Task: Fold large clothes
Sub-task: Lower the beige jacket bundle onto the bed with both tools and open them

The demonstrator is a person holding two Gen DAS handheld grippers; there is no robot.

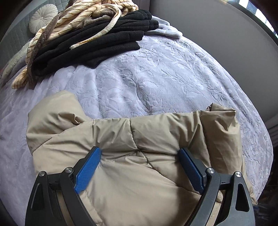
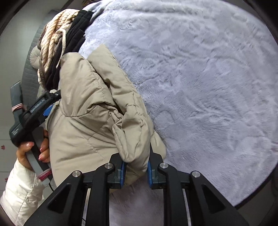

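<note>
Our right gripper (image 2: 135,169) pinches a fold of the beige quilted puffer jacket (image 2: 90,111); our left gripper (image 1: 139,164) stands spread with the jacket's bulk between its jaws on the lilac plush bedspread (image 1: 156,73). We judge it light, puffy, slippery and springy, best gripped at seams or hems.

The puffer jacket (image 1: 121,139) was plain beige. The bedspread (image 1: 156,73) was pale lavender with an embossed leaf pattern. Folded garments (image 1: 107,40) were black; the blanket (image 1: 83,15) was cream with thin brown stripes.
</note>
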